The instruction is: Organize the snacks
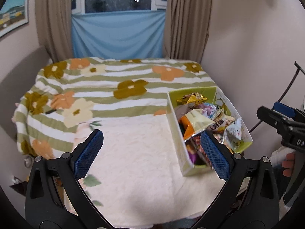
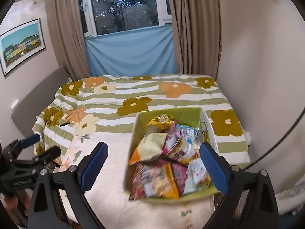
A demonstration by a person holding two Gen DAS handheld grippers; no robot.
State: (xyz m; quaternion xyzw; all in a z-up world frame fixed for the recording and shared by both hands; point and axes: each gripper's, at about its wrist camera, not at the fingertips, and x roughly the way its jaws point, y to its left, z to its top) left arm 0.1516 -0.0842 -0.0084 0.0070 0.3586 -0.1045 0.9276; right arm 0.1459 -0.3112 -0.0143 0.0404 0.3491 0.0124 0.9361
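A green and white box [image 1: 176, 131] [image 2: 133, 133] sits on the bed, full of several snack packets [image 1: 202, 122] [image 2: 158, 164]: a gold one at the far end, cream, orange and pink ones nearer. My left gripper [image 1: 152, 152] is open and empty over the cream blanket, its right finger beside the box's near end. My right gripper [image 2: 154, 164] is open and empty, held above the box's near end. Each gripper shows in the other's view, the right one [image 1: 280, 118] and the left one [image 2: 36, 148].
The bed carries a cream blanket [image 1: 137, 168] and a green striped flowered quilt [image 1: 118, 87]. A wall [image 1: 247, 47] runs close on the right. Curtains [image 1: 181, 19] and a window with blue cloth [image 1: 118, 36] stand behind. A headboard [image 2: 38, 95] is at left.
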